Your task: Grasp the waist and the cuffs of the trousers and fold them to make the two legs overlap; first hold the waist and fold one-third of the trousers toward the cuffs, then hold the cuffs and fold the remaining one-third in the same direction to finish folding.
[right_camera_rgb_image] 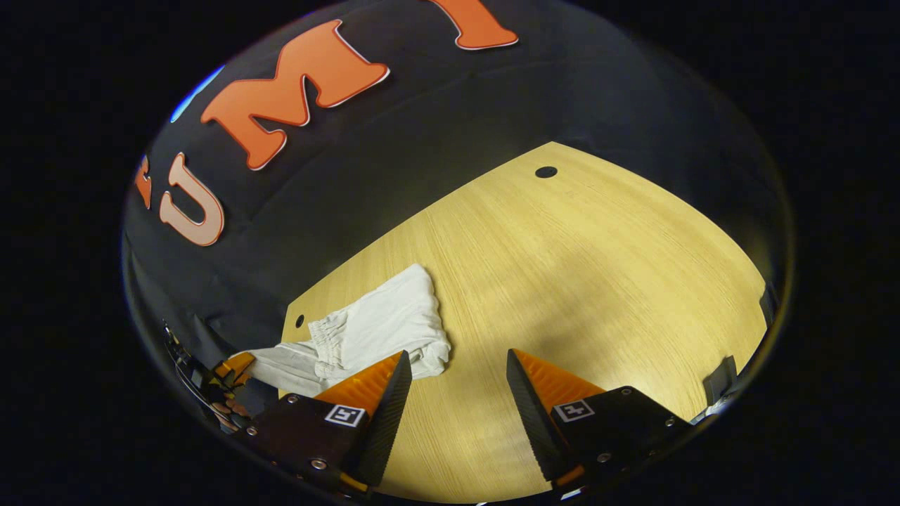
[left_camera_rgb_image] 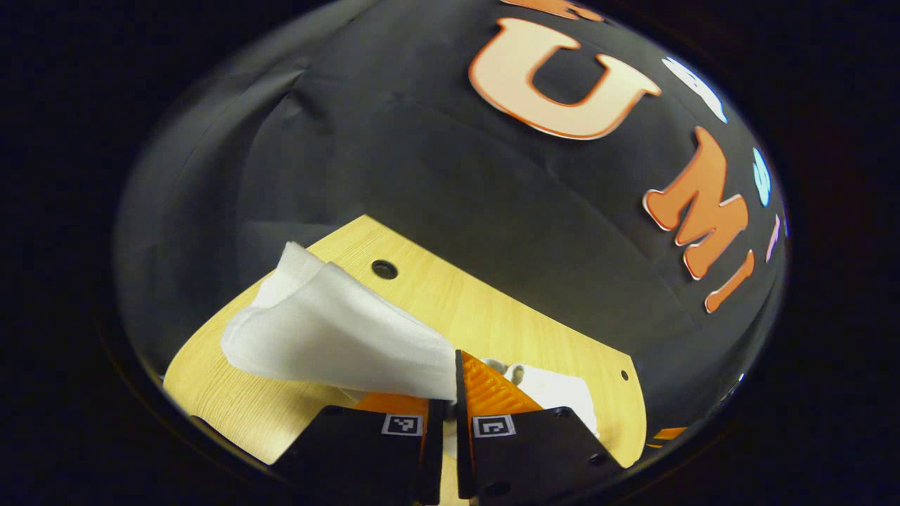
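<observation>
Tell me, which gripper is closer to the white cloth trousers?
Left. The left gripper is shut on the white cloth trousers, lifting them; the right gripper hangs open beside them, not touching.

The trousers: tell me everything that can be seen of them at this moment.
The trousers are white, of thin, soft-looking cloth, with a gathered elastic band showing in the right gripper view. They lie bunched near a corner of the light wooden table. The left claw is shut on one end and lifts it, so the cloth drapes back down to the tabletop in a loose fold. The right claw is open over bare wood beside them, apart from the cloth.
</observation>
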Demonstrator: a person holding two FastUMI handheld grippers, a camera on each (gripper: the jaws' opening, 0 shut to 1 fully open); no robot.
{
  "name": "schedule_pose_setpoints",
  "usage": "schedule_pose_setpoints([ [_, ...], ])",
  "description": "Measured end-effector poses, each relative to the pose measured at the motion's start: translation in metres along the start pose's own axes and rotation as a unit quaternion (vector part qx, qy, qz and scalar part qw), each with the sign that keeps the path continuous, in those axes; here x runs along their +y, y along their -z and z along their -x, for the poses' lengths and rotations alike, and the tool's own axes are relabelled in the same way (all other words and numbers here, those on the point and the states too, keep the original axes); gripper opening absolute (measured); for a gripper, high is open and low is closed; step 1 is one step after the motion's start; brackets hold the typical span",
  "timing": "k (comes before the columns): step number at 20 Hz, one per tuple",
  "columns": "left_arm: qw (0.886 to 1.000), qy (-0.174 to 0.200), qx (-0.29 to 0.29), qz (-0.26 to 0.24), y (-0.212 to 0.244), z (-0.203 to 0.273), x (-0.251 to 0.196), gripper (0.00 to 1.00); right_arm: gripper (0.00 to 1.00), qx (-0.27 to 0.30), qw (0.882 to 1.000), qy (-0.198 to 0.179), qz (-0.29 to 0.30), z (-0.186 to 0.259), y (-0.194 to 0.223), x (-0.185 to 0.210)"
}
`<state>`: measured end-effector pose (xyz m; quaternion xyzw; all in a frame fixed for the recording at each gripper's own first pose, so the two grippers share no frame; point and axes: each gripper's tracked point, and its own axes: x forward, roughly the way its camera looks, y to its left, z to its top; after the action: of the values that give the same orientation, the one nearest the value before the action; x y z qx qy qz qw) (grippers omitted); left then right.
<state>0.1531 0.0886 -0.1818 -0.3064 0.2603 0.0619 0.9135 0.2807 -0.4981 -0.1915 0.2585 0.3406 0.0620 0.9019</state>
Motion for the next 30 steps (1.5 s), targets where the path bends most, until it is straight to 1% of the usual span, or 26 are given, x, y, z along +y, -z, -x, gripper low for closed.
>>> schedule_pose_setpoints([
  [4,0.996,0.026,-0.002,-0.084,0.003,-0.013,-0.071,0.12,0.83,-0.009,1.000,0.002,-0.019,0.013,-0.007,-0.029],
  [6,0.991,0.038,0.001,-0.128,0.008,-0.021,-0.105,0.12,0.83,-0.012,0.999,0.008,-0.029,0.019,-0.010,-0.045],
  [8,0.984,0.045,0.011,-0.170,0.024,-0.030,-0.133,0.12,0.84,-0.017,0.999,0.017,-0.034,0.026,-0.015,-0.063],
  [10,0.976,0.053,0.028,-0.210,0.045,-0.039,-0.159,0.12,0.84,-0.022,0.999,0.024,-0.039,0.032,-0.019,-0.080],
  [12,0.963,0.068,0.056,-0.256,0.075,-0.045,-0.185,0.13,0.84,-0.026,0.998,0.029,-0.046,0.036,-0.023,-0.095],
  [13,0.956,0.067,0.067,-0.278,0.093,-0.052,-0.191,0.18,0.84,-0.027,0.998,0.032,-0.050,0.039,-0.023,-0.104],
  [15,0.944,0.071,0.093,-0.307,0.122,-0.056,-0.205,0.21,0.84,-0.026,0.998,0.035,-0.055,0.042,-0.023,-0.117],
  [16,0.940,0.069,0.104,-0.316,0.138,-0.056,-0.208,0.24,0.84,-0.026,0.997,0.035,-0.057,0.043,-0.023,-0.122],
  [17,0.938,0.072,0.117,-0.319,0.156,-0.055,-0.207,0.33,0.84,-0.026,0.997,0.036,-0.058,0.043,-0.024,-0.126],
  [19,0.936,0.083,0.136,-0.314,0.177,-0.047,-0.215,0.40,0.84,-0.025,0.997,0.033,-0.058,0.045,-0.026,-0.130],
  [21,0.937,0.088,0.150,-0.302,0.188,-0.036,-0.212,0.42,0.84,-0.025,0.998,0.030,-0.053,0.042,-0.028,-0.132],
  [23,0.938,0.087,0.162,-0.292,0.199,-0.024,-0.202,0.42,0.84,-0.022,0.999,0.022,-0.045,0.037,-0.031,-0.125],
  [25,0.940,0.090,0.163,-0.287,0.198,-0.007,-0.192,0.42,0.84,-0.014,0.999,0.007,-0.032,0.032,-0.031,-0.113],
  [26,0.942,0.089,0.158,-0.284,0.195,0.002,-0.188,0.39,0.84,-0.011,1.000,0.000,-0.021,0.029,-0.031,-0.104],
  [28,0.949,0.087,0.137,-0.271,0.175,0.021,-0.184,0.43,0.84,-0.020,1.000,-0.015,0.006,0.026,-0.038,-0.084],
  [30,0.954,0.085,0.106,-0.268,0.158,0.038,-0.182,0.66,0.84,-0.035,0.998,-0.037,0.043,0.023,-0.046,-0.058],
])
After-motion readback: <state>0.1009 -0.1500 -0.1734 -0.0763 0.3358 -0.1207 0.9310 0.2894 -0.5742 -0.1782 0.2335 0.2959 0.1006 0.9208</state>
